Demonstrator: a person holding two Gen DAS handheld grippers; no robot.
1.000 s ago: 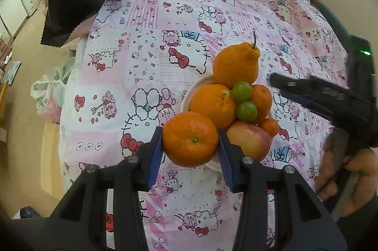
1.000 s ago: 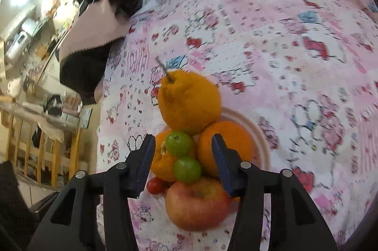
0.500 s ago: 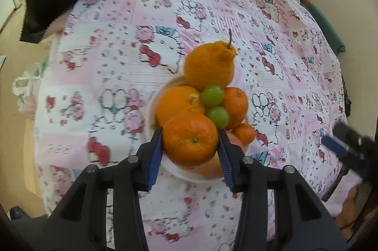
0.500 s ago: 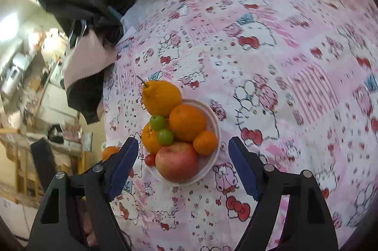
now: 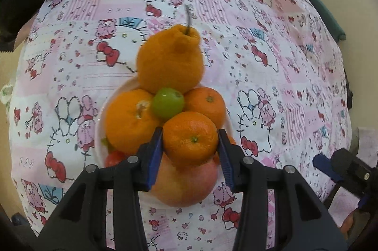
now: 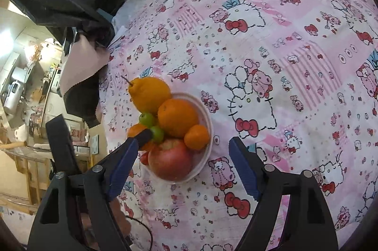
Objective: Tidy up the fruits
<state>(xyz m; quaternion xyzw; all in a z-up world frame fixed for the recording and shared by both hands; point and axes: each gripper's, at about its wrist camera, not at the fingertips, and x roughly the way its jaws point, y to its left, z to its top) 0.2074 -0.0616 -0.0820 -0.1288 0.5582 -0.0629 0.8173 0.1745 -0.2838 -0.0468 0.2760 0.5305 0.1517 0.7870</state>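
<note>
Left claw (image 5: 190, 151) clamps a mandarin (image 5: 190, 138) above the apple (image 5: 186, 184) in the heaped bowl (image 5: 100, 132) on the patterned cloth (image 5: 271, 62). Right claw (image 6: 183, 161), jaws wide apart, hangs over the same bowl (image 6: 208, 118), holding nothing.

No legible text from my feeds: the pink cartoon-cat bedsheet (image 5: 236, 43) carries only pictures, no words I can read, and the fruit and the white bowl (image 6: 208, 132) show no labels.
</note>
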